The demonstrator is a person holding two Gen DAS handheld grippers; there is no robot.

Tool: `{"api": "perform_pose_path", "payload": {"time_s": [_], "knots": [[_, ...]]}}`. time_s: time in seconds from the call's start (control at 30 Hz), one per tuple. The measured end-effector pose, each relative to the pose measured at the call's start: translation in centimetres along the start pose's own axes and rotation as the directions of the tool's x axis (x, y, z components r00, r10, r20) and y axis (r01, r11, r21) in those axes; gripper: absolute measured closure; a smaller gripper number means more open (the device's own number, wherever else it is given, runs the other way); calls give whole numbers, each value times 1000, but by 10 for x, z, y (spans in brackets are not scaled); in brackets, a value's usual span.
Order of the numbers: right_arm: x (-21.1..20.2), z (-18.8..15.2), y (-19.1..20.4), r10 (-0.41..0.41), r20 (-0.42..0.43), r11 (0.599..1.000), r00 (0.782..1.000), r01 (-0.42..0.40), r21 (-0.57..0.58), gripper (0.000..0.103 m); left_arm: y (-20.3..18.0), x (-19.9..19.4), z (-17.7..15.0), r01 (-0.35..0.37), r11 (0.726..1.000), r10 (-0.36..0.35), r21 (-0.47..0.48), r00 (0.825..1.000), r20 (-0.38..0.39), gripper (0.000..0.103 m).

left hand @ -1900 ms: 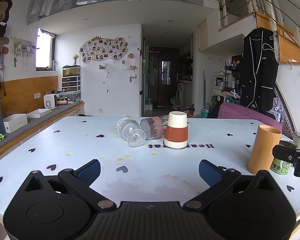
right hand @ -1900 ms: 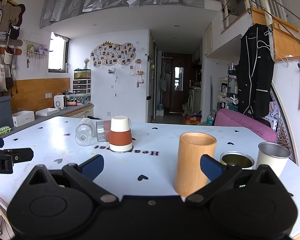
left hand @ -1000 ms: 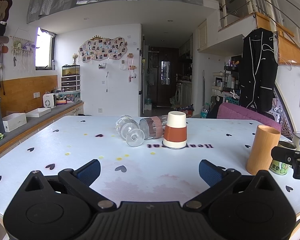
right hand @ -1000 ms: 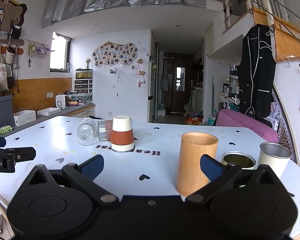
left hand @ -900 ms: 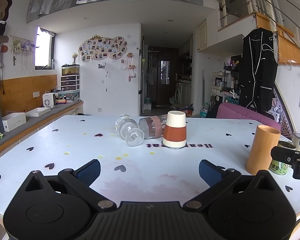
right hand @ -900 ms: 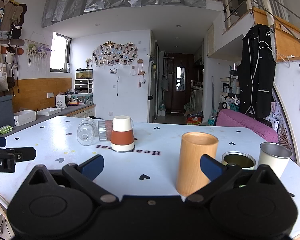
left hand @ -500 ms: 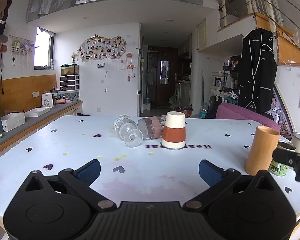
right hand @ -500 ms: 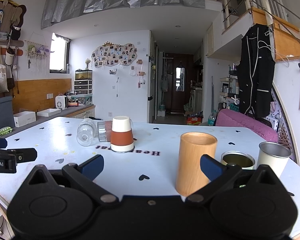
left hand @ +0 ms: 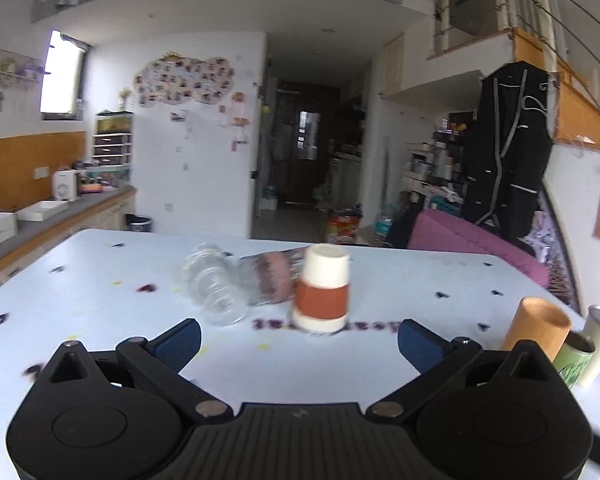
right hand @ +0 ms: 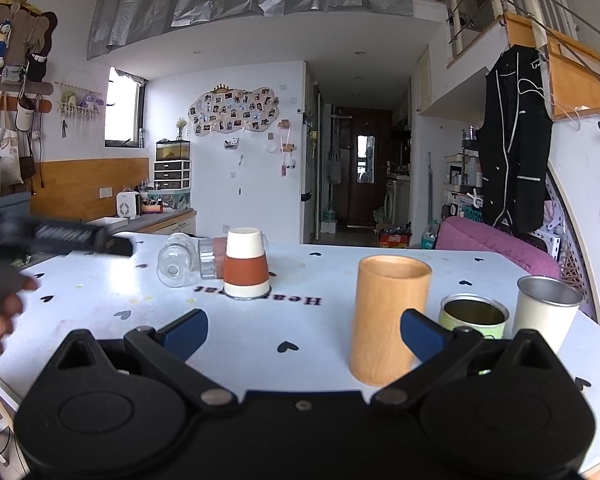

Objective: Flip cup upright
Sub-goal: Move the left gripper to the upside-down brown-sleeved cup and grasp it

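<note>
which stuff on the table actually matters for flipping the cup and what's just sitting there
For the job:
upside-down white and brown cup
left gripper, open
right gripper, open

Lying about:
two clear jars on their sides, and
upright wooden cup
green tin
steel cup
</note>
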State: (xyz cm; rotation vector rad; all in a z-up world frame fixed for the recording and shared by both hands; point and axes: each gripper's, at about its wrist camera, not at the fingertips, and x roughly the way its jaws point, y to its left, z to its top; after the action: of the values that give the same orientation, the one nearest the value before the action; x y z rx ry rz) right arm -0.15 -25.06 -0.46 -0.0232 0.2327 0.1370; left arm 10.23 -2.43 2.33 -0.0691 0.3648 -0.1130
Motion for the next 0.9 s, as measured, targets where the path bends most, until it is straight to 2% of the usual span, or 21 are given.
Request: {"api": "perform_pose_path", "payload": {"time_s": [0.13,0.3,0.5,0.63,0.77,0.9], "knots": [[-1,-3,-4,3,-9,1000,1000,-3,2,0,-12,33,17,46,999,-45,4,999,-22,0],[-1,-11,-16,-3,-24,1000,1000,3,14,0,-24,82,34,66,998,-66,4,997,-44,0],[-1,-16,-22,9,-35,1000,999,-9,18,0,-32,150,48,9,1000,-10,-6,995,-98,2],[-3,-18,-30,0,-38,1000,999,1,27,0,-28,184,53,-34,998,27,-54,992,-122,11],[-4,-20,-39,-19,-41,999,999,21,40,0,-29,203,49,-64,996,55,-65,991,-123,12],[-4,-22,-47,-31,-46,998,998,34,55,0,-39,216,46,-85,996,82,-14,987,-137,19]]}}
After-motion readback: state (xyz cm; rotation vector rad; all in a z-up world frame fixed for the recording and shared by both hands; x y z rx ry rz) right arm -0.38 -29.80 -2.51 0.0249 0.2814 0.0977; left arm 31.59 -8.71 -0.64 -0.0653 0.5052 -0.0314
